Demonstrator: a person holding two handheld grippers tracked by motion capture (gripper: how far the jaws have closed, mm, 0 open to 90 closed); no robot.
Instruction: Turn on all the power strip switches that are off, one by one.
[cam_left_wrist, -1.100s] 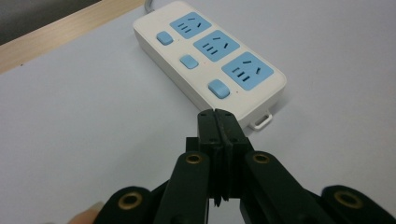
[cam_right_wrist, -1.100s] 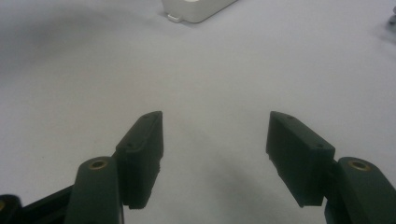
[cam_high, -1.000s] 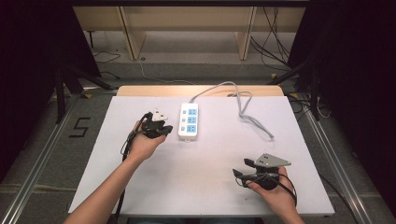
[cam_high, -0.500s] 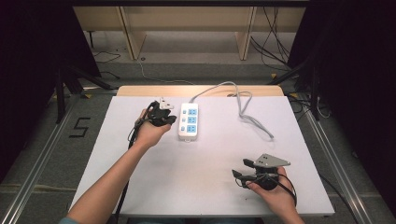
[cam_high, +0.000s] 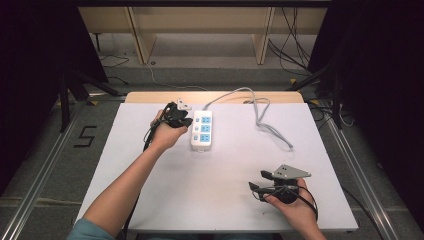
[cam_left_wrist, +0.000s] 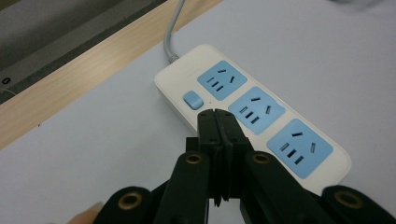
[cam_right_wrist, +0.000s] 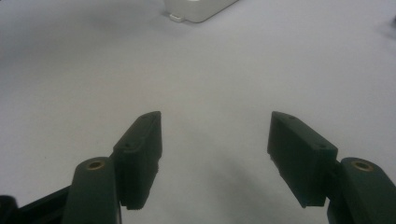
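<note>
A white power strip (cam_high: 201, 131) with three blue sockets and a blue switch (cam_left_wrist: 193, 100) lies near the table's far middle, its grey cable (cam_high: 260, 117) curling off to the right. My left gripper (cam_high: 186, 121) hovers just left of the strip's far end; in the left gripper view its jaws are shut together with nothing between them, tips (cam_left_wrist: 217, 114) close to the switch and the middle socket (cam_left_wrist: 256, 110). My right gripper (cam_high: 254, 180) rests on the table at the near right, jaws wide open (cam_right_wrist: 215, 123) and empty, pointing toward the strip's near end (cam_right_wrist: 198, 8).
The white table top (cam_high: 150, 190) has a wooden strip (cam_high: 150, 96) along its far edge. Metal rails (cam_high: 360, 175) run along both sides. A wooden frame and loose cables (cam_high: 295, 30) lie on the floor beyond the table.
My left gripper has moved away from me and to the right, from the strip's left side up to its far end. The right gripper has stayed put.
</note>
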